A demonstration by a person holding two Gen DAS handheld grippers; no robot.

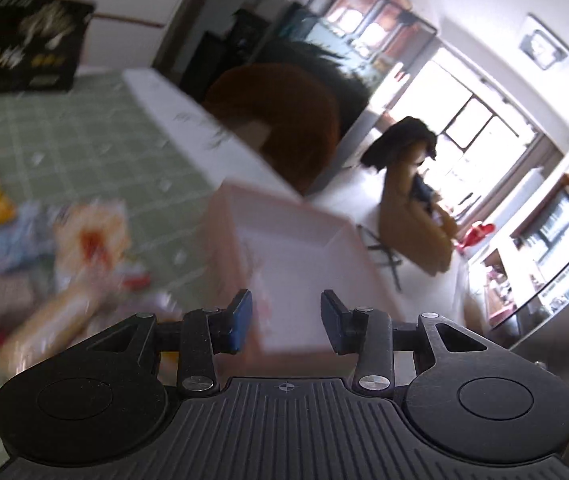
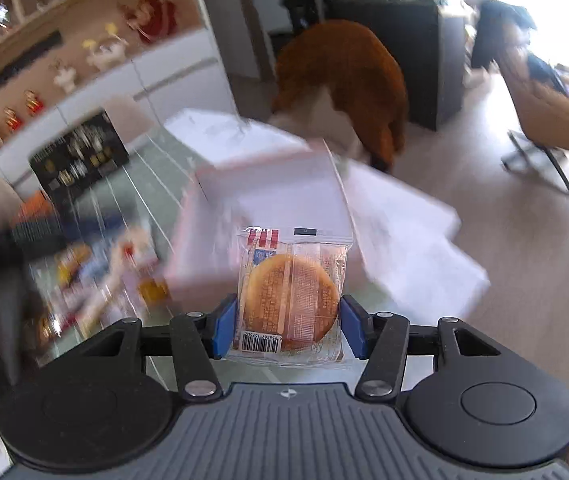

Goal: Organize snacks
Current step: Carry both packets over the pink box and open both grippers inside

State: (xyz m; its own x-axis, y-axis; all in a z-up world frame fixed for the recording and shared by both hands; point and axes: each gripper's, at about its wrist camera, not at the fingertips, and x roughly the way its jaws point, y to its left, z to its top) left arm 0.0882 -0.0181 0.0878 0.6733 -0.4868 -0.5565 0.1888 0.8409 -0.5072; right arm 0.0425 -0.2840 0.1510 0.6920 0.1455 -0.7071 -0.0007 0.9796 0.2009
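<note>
Only your right-wrist view shows the round cake packet (clear wrap, barcode) pinched in your right gripper before the pink box; your left gripper is spread, empty.

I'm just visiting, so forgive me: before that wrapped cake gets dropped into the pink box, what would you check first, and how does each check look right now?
1. Right gripper shut on the wrapped cake: ok.
2. Cake sits square between the pads, upright: ok.
3. Pink box ahead of the cake, opening unobstructed: ok.
4. Left gripper open, holding nothing: ok.
5. Cake directly above the box opening: cannot tell, views are blurred.
</note>
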